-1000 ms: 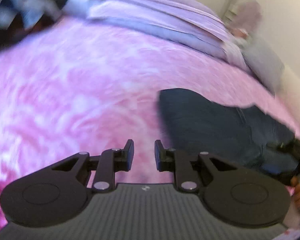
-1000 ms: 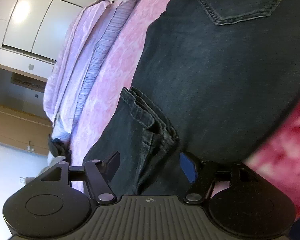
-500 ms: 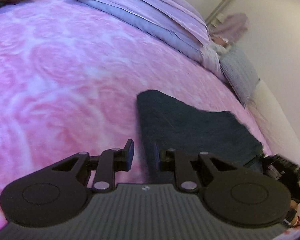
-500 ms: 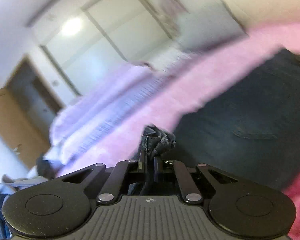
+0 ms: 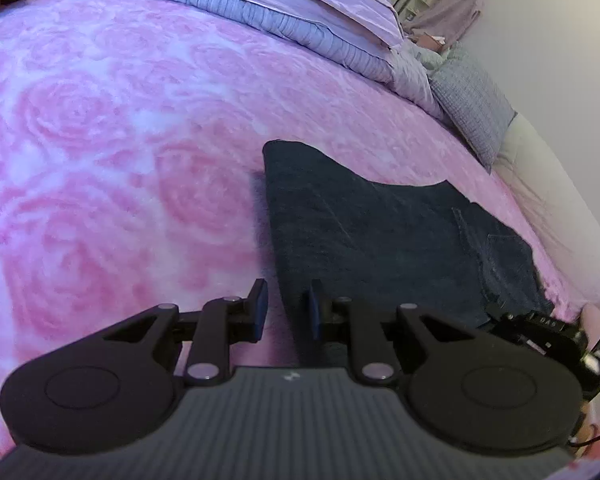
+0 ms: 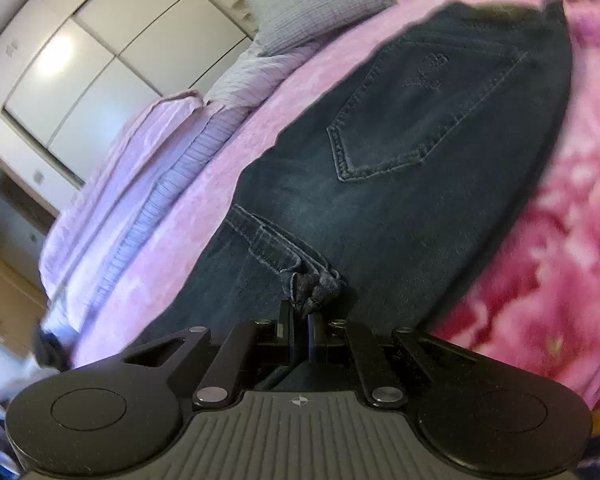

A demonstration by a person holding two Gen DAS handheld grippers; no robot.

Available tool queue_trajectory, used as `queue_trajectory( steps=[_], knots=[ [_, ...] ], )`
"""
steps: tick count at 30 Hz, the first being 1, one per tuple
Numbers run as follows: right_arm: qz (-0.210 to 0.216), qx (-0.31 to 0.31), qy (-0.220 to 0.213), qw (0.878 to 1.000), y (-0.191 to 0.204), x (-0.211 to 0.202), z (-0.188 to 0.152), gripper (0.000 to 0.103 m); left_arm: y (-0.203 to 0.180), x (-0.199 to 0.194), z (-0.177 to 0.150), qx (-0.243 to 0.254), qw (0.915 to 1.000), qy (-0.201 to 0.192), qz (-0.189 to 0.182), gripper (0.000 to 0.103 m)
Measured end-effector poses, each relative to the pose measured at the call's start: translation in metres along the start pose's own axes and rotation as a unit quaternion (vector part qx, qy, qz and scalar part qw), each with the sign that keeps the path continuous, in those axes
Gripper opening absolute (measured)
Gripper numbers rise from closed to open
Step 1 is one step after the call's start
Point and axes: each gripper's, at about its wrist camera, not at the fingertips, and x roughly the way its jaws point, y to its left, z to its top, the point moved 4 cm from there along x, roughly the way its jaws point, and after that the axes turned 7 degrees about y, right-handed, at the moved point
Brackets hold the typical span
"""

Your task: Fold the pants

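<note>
Dark blue denim pants (image 5: 380, 232) lie folded on a pink rose-patterned bedspread (image 5: 100, 160). My left gripper (image 5: 286, 304) is open, its fingers straddling the near left edge of the folded pants. In the right wrist view the pants (image 6: 400, 160) show a back pocket (image 6: 420, 116) facing up. My right gripper (image 6: 300, 328) is shut on the bunched hem of the pants (image 6: 312, 284), which lies over the upper layer. The right gripper's body (image 5: 548, 332) shows at the pants' near right corner in the left wrist view.
Lilac folded bedding (image 5: 300, 12) and a grey textured pillow (image 5: 472, 100) lie along the far side of the bed. A white wardrobe (image 6: 100, 52) stands behind the bed. A pale wall (image 5: 560, 40) borders the right side.
My right gripper shut on the pants' hem and carried it over the upper layer. My left gripper moved in from the bare bedspread until it straddled the pants' near left edge, staying open.
</note>
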Motion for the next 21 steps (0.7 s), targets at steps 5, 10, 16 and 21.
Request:
queue_trajectory(
  steps=[5,10,16,21],
  knots=[
    [-0.051,-0.067,0.023,0.996,0.007,-0.015,0.023,0.029,0.000,-0.004,0.012,0.009,0.9999,-0.006,0.012,0.016],
    [-0.068,-0.195,-0.042,0.978,0.057,-0.002,0.055,0.032,-0.013,0.000,0.041,0.034,0.9989,-0.027,0.014,0.013],
    [-0.048,-0.283,0.018,0.958,0.087,0.092,0.068,0.025,-0.041,0.050,0.079,0.067,0.9973,-0.030,0.007,0.012],
    [-0.076,-0.263,0.063,0.960,0.060,0.113,0.062,0.024,-0.026,0.098,0.083,0.058,0.9976,0.009,0.037,0.002]
  ],
)
